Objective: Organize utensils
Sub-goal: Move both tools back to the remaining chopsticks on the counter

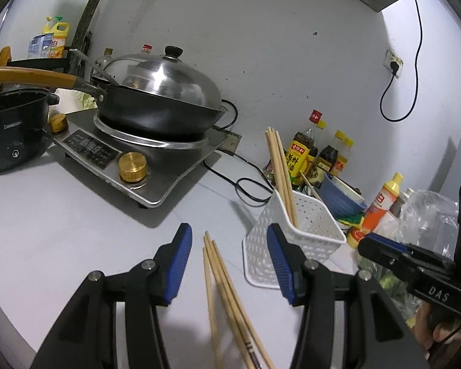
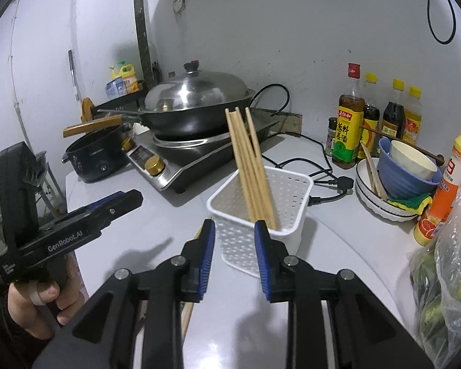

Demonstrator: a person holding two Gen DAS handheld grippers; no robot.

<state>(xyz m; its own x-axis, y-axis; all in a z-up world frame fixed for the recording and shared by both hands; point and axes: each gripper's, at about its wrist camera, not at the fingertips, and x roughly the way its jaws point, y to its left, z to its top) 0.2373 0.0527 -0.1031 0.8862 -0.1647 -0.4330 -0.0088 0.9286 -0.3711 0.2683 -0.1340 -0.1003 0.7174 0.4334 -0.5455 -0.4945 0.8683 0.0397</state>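
left gripper [image 1: 229,264]: jaws stood apart, nothing pressed between the blue pads; loose chopsticks lay on the counter in the gap, untouched.
right gripper [image 2: 234,258]: jaws narrow but apart, nothing between them; tips sat just in front of the basket's near wall.
loose chopsticks [image 1: 221,273]: a small bundle of wooden sticks, flat on the white counter [image 1: 76,221], just left of the basket.
basket [image 2: 287,190]: white perforated plastic, upright on the counter between the stove and the dishes.
chopsticks in basket [image 2: 246,153]: several standing inside, leaning toward the back left, tops well above the rim.
stove [image 2: 181,166]: induction unit behind the basket, wok with steel lid [image 2: 196,98] on top.
dishes [image 2: 396,181]: stacked bowls right of the basket, sauce bottles [image 2: 350,120] behind them against the wall.
person's hand [image 2: 37,304]: gripping the left gripper's handle, seen from the right wrist view.
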